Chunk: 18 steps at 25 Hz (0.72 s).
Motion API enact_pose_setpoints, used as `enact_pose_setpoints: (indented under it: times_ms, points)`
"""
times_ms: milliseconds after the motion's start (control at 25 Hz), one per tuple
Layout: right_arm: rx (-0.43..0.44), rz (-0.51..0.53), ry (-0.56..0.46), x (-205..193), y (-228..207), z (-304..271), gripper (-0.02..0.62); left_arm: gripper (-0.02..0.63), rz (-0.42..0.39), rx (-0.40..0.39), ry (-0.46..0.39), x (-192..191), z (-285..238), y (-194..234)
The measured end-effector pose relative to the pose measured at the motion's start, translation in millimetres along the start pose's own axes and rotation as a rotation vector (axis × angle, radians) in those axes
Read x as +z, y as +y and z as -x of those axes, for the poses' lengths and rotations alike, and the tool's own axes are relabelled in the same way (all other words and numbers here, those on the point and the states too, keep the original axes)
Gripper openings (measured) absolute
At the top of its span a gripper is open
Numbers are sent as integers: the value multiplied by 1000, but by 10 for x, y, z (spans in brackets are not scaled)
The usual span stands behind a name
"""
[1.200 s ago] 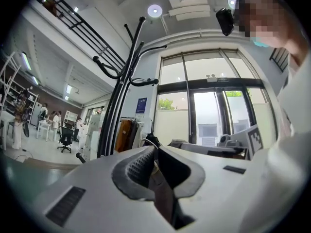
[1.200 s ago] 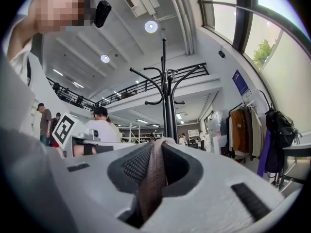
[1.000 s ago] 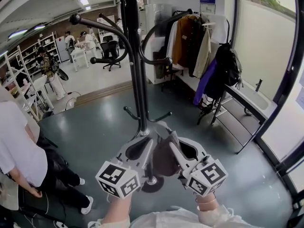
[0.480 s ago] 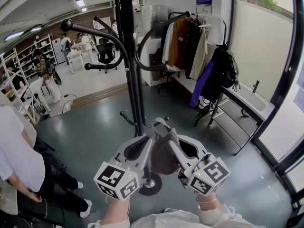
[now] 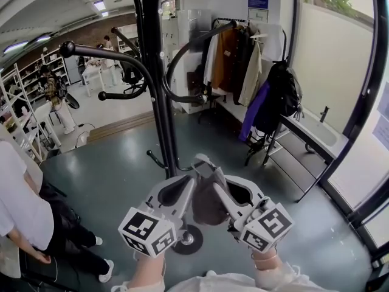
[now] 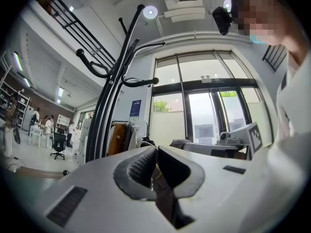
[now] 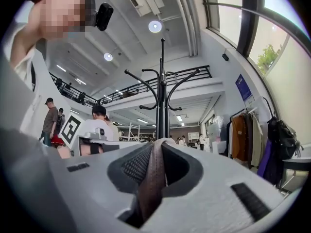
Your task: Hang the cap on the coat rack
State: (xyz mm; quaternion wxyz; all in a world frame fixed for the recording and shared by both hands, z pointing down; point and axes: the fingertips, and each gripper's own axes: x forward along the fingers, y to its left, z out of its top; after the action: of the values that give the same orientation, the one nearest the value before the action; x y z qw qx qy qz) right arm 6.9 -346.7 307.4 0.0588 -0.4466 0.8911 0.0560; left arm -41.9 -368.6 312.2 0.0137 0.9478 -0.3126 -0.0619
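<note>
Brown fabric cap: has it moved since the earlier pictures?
Yes, slightly upward: the cap now tops out level with low hooks on the black metal coat rack, formerly above it.

A smooth grey-green floor (image 5: 109, 163) is seen throughout. At the right, daylight is admitted through a tall glazed wall (image 5: 340, 66) with dark frames. Jackets (image 5: 228, 56) and a black backpack (image 5: 284, 90) are hung along a white wall. White shelving (image 5: 21, 96) and an office chair (image 5: 129, 78) are placed farther back. Round ceiling lamps (image 7: 155, 26) are lit below a railed mezzanine (image 7: 194, 75).
</note>
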Motion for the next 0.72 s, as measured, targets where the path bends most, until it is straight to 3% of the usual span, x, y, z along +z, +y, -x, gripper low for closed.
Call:
enact_pose_setpoints:
  times_ms: [240,720]
  points:
    - [14,49,-6,154,-90,79,44,17,-52,-50,-21,123,-78,-136]
    - [14,197,-70,768,-309,180,44,17,-137,-57,-119,672,-98,-240]
